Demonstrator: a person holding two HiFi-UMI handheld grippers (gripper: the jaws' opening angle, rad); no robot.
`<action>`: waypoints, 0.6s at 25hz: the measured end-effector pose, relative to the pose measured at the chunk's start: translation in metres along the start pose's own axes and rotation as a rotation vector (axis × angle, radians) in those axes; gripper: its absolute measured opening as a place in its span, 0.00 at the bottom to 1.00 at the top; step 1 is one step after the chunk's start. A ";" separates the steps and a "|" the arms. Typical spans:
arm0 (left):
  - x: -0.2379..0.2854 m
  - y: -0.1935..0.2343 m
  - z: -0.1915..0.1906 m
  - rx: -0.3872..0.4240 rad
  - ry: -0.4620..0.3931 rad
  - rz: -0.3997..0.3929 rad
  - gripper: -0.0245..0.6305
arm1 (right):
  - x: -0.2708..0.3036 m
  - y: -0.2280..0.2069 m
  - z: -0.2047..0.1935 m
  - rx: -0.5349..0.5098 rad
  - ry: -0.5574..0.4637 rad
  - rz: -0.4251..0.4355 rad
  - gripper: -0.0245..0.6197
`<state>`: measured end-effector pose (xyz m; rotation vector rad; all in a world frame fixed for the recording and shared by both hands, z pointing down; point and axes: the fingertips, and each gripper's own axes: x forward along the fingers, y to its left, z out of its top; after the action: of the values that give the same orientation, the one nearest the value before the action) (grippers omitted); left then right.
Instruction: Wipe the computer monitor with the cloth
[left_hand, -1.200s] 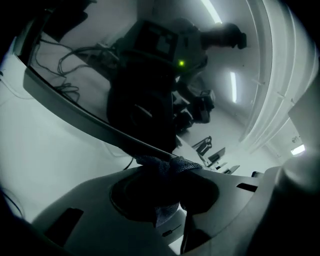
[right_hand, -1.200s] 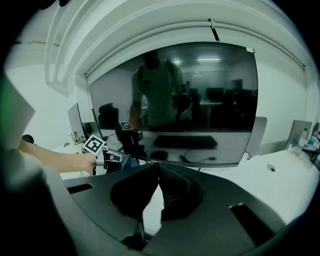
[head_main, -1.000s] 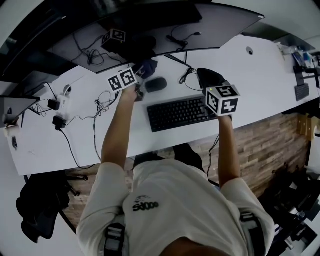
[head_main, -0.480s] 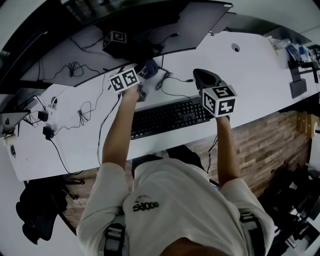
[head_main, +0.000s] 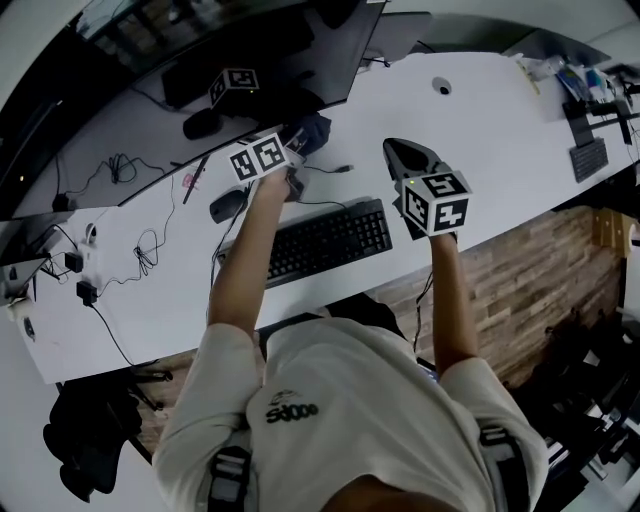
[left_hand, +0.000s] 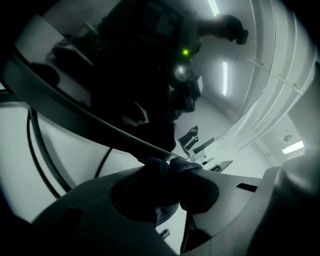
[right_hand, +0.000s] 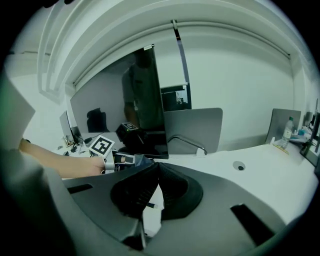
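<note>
The dark monitor stands at the back of the white desk. A dark blue cloth is clamped in my left gripper, which is shut on it. In the left gripper view the cloth bunches between the jaws and presses against the monitor's lower edge. The glossy screen reflects the gripper. My right gripper hovers over the desk to the right of the keyboard, shut and holding nothing. In the right gripper view its jaws meet at the tips of the gripper, with the monitor beyond.
A black keyboard lies before the person, a mouse to its left. Cables and adapters trail over the desk's left part. Bottles and small items sit far right. A grey partition panel stands right of the monitor.
My left gripper has slid the cloth rightward along the monitor's lower edge, passing the mouse. The right gripper has drifted right, off the keyboard's end. Both stay shut.
</note>
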<state>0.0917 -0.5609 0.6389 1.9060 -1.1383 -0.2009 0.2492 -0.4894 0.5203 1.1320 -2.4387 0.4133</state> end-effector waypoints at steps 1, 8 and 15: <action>0.009 -0.005 -0.002 -0.003 0.001 -0.009 0.22 | -0.002 -0.007 -0.002 0.007 0.000 -0.007 0.03; 0.065 -0.035 -0.015 -0.055 -0.033 -0.061 0.22 | -0.016 -0.051 -0.013 0.058 -0.013 -0.055 0.03; 0.100 -0.063 -0.025 -0.194 -0.100 -0.118 0.22 | -0.039 -0.078 -0.033 0.104 -0.017 -0.107 0.03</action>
<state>0.2010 -0.6116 0.6345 1.8075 -1.0328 -0.4598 0.3410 -0.4986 0.5369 1.3078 -2.3820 0.5035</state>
